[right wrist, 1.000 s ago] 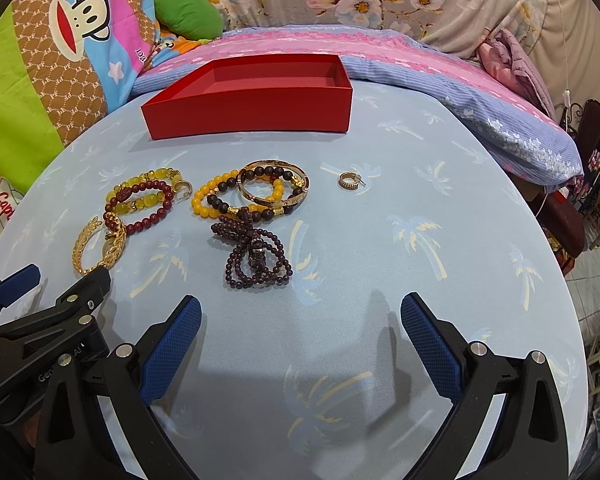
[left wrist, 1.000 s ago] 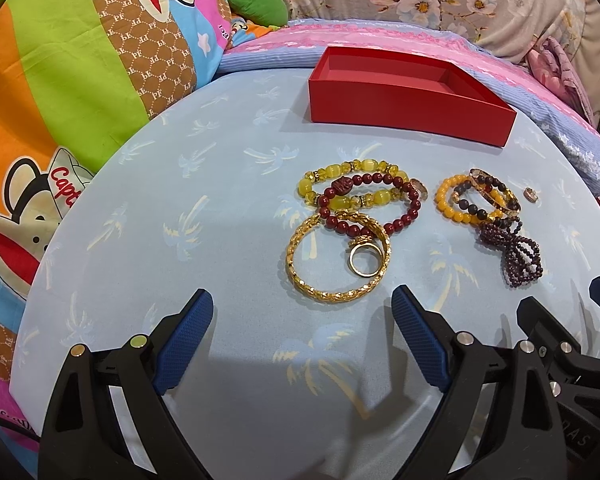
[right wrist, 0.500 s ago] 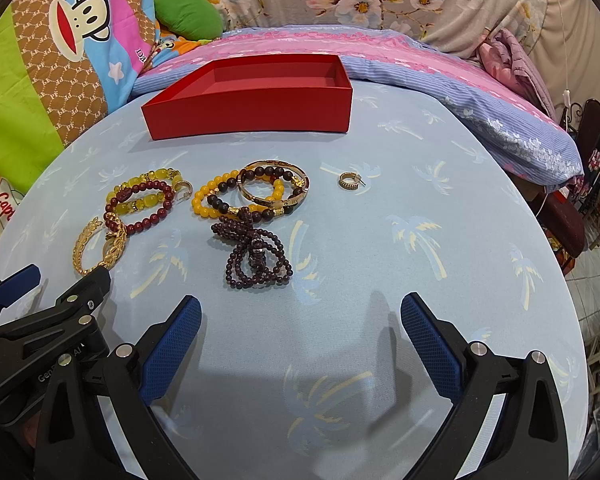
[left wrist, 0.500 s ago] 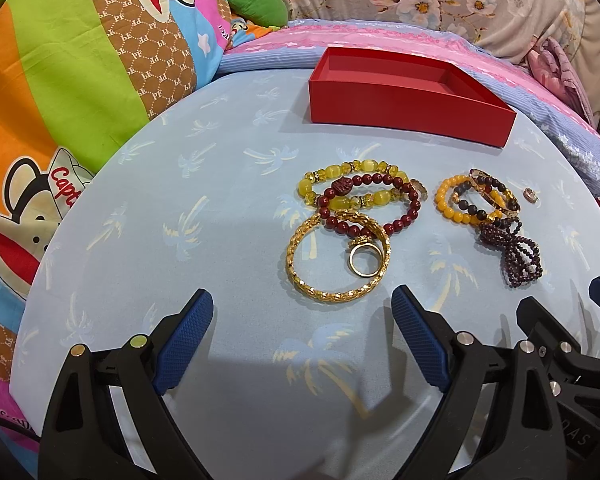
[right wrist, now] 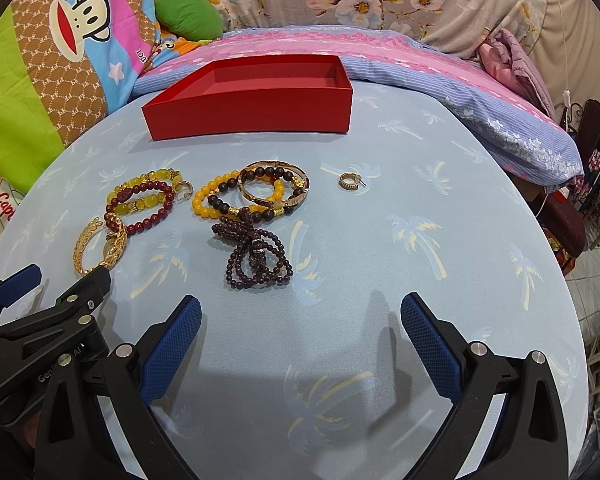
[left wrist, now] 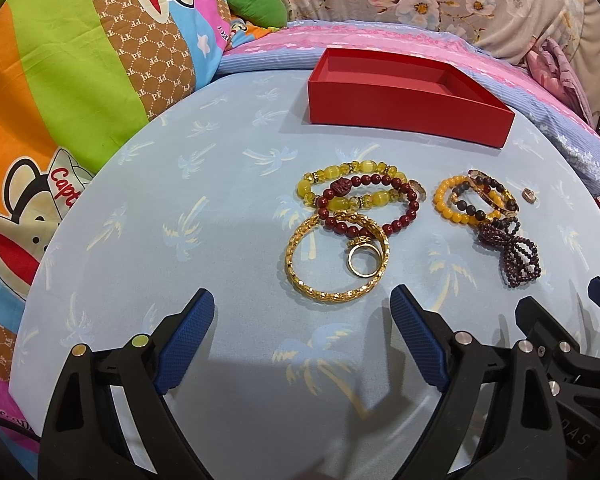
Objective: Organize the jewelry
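Note:
An empty red box point(left wrist: 410, 100) point(right wrist: 256, 100) stands at the far side of the round table. In front of it lie a gold bangle point(left wrist: 300, 272) with a gold ring point(left wrist: 364, 261) on it, a dark red bead bracelet point(left wrist: 404, 216) over a yellow bead bracelet point(left wrist: 340, 172), an orange bead bracelet point(left wrist: 446, 204), a dark purple bead strand point(right wrist: 256, 256) and a small gold ring point(right wrist: 349, 181). My left gripper point(left wrist: 302, 314) is open and empty, just short of the gold bangle. My right gripper point(right wrist: 300, 318) is open and empty, just short of the purple strand.
The table point(right wrist: 440, 208) wears a light blue palm-print cloth. Cartoon-print bedding point(left wrist: 60, 80) lies to the left, a pink and blue quilt point(right wrist: 420, 60) behind. The table edge drops off at the right, with a floor and a stool point(right wrist: 568, 220) beyond.

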Demonstrator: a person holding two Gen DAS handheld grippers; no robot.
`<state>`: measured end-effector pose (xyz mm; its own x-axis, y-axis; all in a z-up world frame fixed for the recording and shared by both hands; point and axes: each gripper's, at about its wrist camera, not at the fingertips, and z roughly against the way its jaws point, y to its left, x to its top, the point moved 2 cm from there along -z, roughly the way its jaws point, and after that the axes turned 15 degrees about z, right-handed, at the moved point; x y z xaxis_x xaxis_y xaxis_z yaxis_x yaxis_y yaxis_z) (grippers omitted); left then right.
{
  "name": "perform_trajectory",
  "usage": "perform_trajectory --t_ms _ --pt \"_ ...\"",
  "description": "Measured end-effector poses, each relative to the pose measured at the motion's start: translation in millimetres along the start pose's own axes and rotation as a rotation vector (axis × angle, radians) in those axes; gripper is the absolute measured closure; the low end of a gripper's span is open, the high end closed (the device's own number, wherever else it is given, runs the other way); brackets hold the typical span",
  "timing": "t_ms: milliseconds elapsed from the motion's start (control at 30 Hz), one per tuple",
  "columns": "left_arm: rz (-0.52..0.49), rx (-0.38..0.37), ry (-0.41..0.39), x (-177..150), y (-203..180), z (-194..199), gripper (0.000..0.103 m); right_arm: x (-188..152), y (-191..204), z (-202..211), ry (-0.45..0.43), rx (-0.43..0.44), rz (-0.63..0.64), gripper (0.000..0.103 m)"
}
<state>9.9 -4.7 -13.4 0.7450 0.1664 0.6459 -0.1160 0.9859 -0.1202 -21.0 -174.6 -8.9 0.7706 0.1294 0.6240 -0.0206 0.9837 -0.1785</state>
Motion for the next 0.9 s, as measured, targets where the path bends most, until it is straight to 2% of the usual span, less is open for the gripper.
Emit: perform_trajectory --t_ms 667,800,900 --pt "0.001 -0.005 -0.001 -0.2 0.3 0.3 0.018 0.2 -1.1 1.3 0.001 -0.003 -0.002 0.006" --pt "0.022 -0.020 -0.011 0.9 2.5 3.4 0.013 -2.4 -0.2 0.3 -0.011 -0.001 -0.014 0.006" --pt "0.046 -0.026 0.017 1.3 8.2 3.5 0.012 -2.3 -4.2 1.8 -0.012 0.006 -0.026 0.006"
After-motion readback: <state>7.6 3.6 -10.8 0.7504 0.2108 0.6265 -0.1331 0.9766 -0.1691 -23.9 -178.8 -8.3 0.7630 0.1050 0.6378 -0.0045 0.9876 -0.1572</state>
